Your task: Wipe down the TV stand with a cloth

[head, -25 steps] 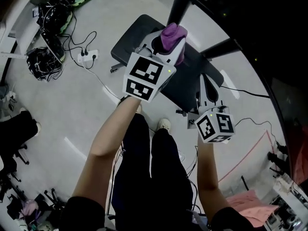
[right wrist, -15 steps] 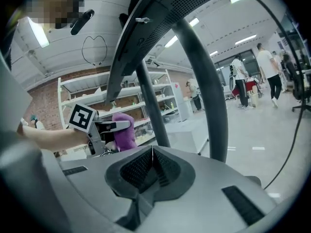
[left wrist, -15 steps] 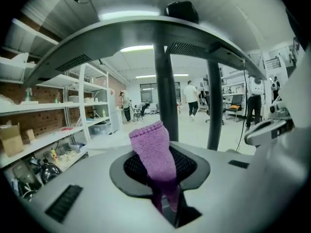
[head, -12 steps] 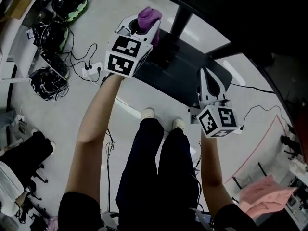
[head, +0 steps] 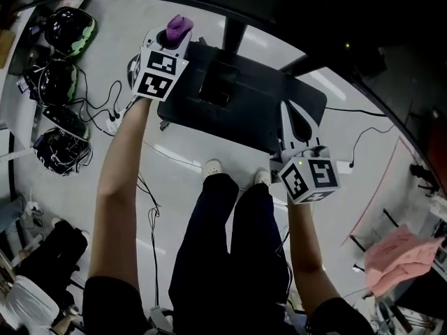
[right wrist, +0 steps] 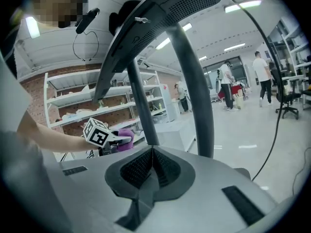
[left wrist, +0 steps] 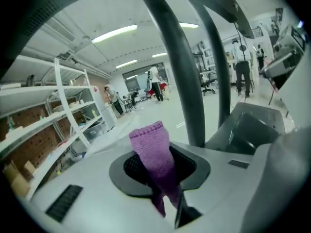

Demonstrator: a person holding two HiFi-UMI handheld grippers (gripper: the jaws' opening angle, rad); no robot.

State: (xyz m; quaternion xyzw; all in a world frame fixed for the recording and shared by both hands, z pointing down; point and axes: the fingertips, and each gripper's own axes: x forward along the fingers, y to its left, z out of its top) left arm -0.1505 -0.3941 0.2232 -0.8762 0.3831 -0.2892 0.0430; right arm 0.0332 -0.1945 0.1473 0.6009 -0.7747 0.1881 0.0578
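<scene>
The TV stand's black base plate (head: 244, 110) lies on the pale floor, and its dark posts (left wrist: 180, 72) rise to the screen overhead. My left gripper (head: 174, 37) is stretched out to the base's far left corner and is shut on a purple knitted cloth (head: 179, 26). That cloth (left wrist: 150, 144) sticks up between the jaws of the left gripper (left wrist: 163, 171). My right gripper (head: 292, 117) hovers over the base's near right part, shut, with nothing in it. The right gripper (right wrist: 152, 166) looks past a post (right wrist: 194, 91) toward the left gripper's cube (right wrist: 97, 134).
Helmets (head: 70, 30) and tangled cables with a power strip (head: 112, 117) lie on the floor at left. A pink cloth (head: 401, 253) lies at the lower right. My shoes (head: 211, 166) stand at the base's near edge. White shelving (left wrist: 58, 106) and distant people (right wrist: 262, 76) fill the room.
The left gripper has carried the purple cloth leftward and farther out, from over the base to its far left corner. The right gripper has stayed near the base's right side.
</scene>
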